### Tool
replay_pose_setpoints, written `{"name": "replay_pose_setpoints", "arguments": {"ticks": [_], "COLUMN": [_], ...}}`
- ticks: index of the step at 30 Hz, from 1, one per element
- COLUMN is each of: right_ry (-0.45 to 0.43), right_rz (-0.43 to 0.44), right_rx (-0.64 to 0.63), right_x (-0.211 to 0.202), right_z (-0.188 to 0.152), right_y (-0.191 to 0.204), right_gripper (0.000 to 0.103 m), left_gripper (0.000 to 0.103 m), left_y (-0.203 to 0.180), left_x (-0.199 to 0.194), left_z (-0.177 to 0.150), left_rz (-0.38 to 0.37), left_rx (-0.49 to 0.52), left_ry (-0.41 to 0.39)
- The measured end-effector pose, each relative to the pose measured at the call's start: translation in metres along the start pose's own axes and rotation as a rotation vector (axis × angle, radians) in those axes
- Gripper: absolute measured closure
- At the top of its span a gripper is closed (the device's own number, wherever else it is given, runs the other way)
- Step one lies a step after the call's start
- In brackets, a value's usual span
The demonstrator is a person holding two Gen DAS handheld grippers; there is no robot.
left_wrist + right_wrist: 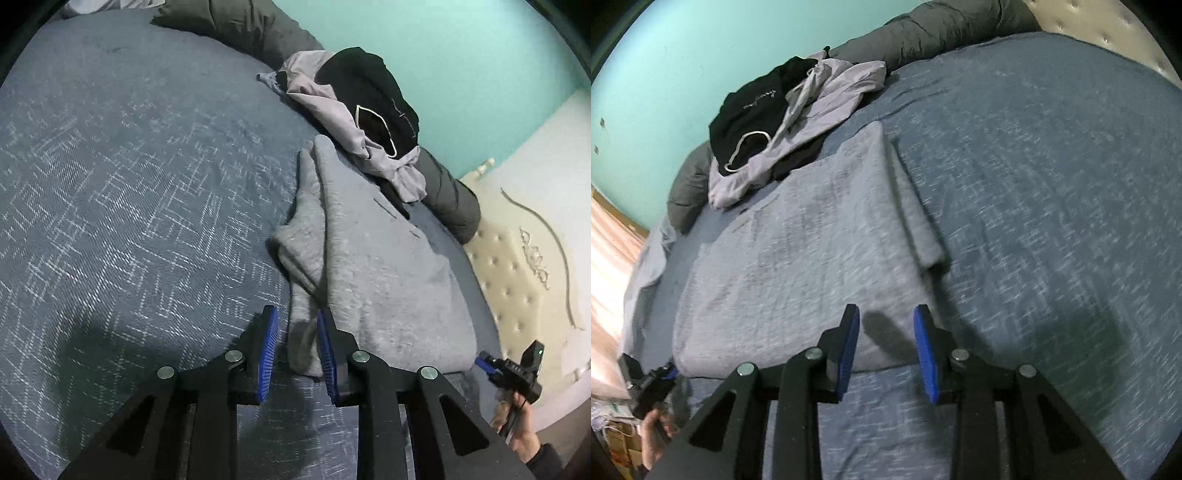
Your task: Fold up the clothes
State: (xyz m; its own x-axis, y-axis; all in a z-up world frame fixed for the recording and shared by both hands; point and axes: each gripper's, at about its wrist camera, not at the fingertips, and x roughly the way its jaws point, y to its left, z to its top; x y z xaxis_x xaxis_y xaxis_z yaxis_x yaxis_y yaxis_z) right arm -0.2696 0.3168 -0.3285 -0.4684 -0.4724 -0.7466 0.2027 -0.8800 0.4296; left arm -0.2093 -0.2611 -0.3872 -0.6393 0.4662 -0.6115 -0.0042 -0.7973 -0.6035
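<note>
Fold on the grey sweater (373, 266), lying near the black-and-lilac clothes heap (354, 110), looks just laid: your left gripper (297, 347) straddles its sleeve edge narrowly parted, your right gripper (886, 350) hangs part-open and empty, so next you regrip its near hem.

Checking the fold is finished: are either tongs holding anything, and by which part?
Nothing is held. The left tongs stand open astride the grey garment's sleeve; the right tongs hang open above its edge.
</note>
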Motion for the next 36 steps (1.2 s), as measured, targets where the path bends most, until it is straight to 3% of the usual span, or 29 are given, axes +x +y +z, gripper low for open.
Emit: {"name": "replay_pose_setpoints", "arguments": {"ticks": [6, 7, 9, 11, 16, 22, 26, 27, 29, 30, 36], "right_ry": [0.031, 0.041, 0.042, 0.041, -0.057, -0.052, -0.007, -0.003, 0.004, 0.006, -0.022], "right_rz": [-0.03, -0.025, -0.004, 0.017, 0.026, 0.001, 0.048, 0.048, 0.041, 0.036, -0.008], "right_rx": [-0.054, -0.067, -0.078, -0.088, -0.01, -0.03, -0.031, -0.042, -0.057, -0.057, -0.046], "right_x": [0.019, 0.022, 0.022, 0.021, -0.003, -0.001, 0.006, 0.006, 0.006, 0.006, 0.004], "right_z": [0.008, 0.008, 0.006, 0.005, 0.02, 0.019, 0.01, 0.009, 0.007, 0.008, 0.012], "right_y": [-0.003, -0.003, -0.004, -0.005, -0.029, -0.026, -0.021, -0.019, -0.015, -0.015, -0.018], "right_gripper": [0.073, 0.079, 0.1, 0.1, 0.101, 0.101, 0.101, 0.101, 0.101, 0.101, 0.101], "left_gripper": [0.079, 0.079, 0.079, 0.079, 0.079, 0.081, 0.082, 0.084, 0.097, 0.098, 0.1], "left_y": [0.001, 0.0, 0.0, -0.001, -0.007, -0.013, -0.017, -0.019, -0.023, -0.025, -0.019], "left_x": [0.0, 0.0, 0.0, 0.001, 0.004, 0.011, 0.021, 0.022, 0.023, 0.023, -0.007], "left_z": [0.0, 0.001, 0.002, 0.003, 0.002, 0.001, -0.003, -0.004, -0.003, -0.002, 0.003], "left_rz": [-0.004, -0.001, -0.001, -0.009, -0.014, -0.029, -0.059, -0.058, -0.065, -0.052, -0.025], "left_rx": [0.001, 0.003, 0.004, 0.0, 0.029, 0.057, 0.078, 0.089, 0.115, 0.135, 0.113], "left_ry": [0.0, 0.0, -0.001, 0.002, 0.018, 0.046, 0.097, 0.1, 0.104, 0.104, -0.004]}}
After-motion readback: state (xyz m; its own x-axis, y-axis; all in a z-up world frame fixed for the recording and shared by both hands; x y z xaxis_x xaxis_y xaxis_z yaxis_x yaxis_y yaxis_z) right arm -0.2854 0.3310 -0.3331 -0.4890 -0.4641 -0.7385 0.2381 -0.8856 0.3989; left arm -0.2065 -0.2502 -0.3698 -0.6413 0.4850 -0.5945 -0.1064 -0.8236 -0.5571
